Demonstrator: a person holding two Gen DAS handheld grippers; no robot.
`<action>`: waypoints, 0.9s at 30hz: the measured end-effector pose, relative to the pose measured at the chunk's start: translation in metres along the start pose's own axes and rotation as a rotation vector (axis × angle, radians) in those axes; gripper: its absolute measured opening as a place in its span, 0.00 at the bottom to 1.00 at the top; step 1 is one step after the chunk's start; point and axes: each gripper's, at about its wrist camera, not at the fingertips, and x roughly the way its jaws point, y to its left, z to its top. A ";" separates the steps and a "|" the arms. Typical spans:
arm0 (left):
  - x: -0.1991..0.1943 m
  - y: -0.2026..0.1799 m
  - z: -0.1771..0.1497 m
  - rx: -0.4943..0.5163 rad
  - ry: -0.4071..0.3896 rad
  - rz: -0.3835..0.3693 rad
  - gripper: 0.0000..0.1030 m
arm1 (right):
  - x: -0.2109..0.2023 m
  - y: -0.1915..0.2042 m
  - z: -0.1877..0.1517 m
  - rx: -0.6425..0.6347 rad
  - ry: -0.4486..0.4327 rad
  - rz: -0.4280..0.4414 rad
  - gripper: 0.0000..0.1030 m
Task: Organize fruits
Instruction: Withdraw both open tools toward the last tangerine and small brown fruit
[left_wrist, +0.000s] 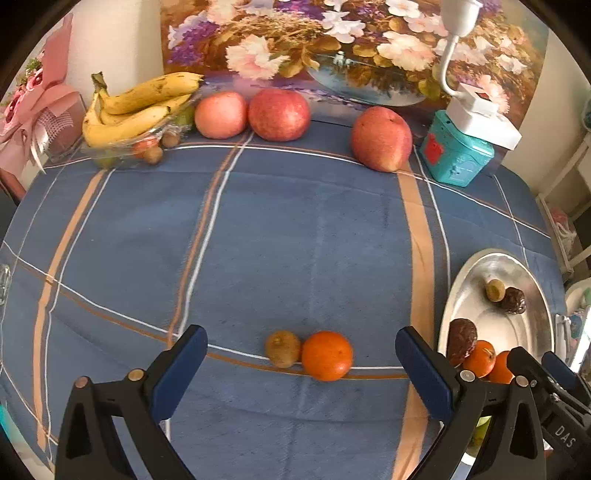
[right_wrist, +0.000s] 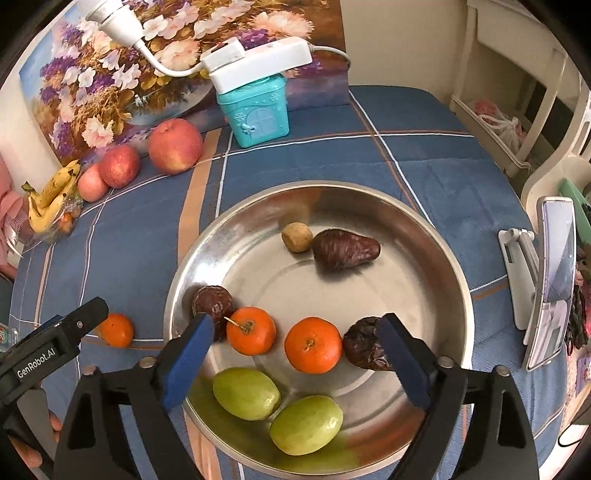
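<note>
The left hand-held gripper (left_wrist: 301, 350) is held wide apart over the blue checked desk (left_wrist: 295, 229). Nothing is pinched by it. An orange (left_wrist: 327, 355) and a small brown kiwi (left_wrist: 282, 348) are seen on the cloth between its blue pads, touching each other.

The right hand-held gripper (right_wrist: 295, 343) is also spread wide, above the silver bowl (right_wrist: 424, 236). Nothing is pinched by it. Two oranges (right_wrist: 251, 330) are seen between its pads, lying in the bowl. A dark wrinkled fruit (right_wrist: 364, 347) is partly hidden behind the right pad, and another dark round one (right_wrist: 211, 301) is partly hidden behind the left pad. What kind of fruit they are cannot be told. Two green fruits (right_wrist: 245, 393) are lying near the front of the bowl. A small kiwi (right_wrist: 297, 237) and a bigger dark fruit (right_wrist: 345, 248) are touching at the back.

In the left wrist view the bowl is cut off by the gripper and the edge of the picture.

Three red apples (left_wrist: 279, 114) are lined along the flower painting (left_wrist: 332, 44). Bananas (left_wrist: 136, 107) are piled on a clear tray at the far left; the small fruits under them are hard to make out. A teal tin house (right_wrist: 255, 110) is topped by a white lamp base (right_wrist: 258, 62). A phone on a stand (right_wrist: 550, 284) is seen at the right edge. Part of a person's hand (right_wrist: 33, 439) is seen at the bottom left corner.
</note>
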 end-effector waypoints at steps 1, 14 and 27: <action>-0.001 0.003 0.000 -0.003 0.000 0.005 1.00 | 0.000 0.001 0.000 -0.004 0.000 0.002 0.89; -0.018 0.081 0.004 -0.168 -0.038 0.074 1.00 | -0.001 0.059 -0.002 -0.131 -0.009 0.136 0.90; 0.014 0.096 -0.002 -0.221 0.062 0.036 1.00 | 0.016 0.133 -0.008 -0.227 0.042 0.276 0.90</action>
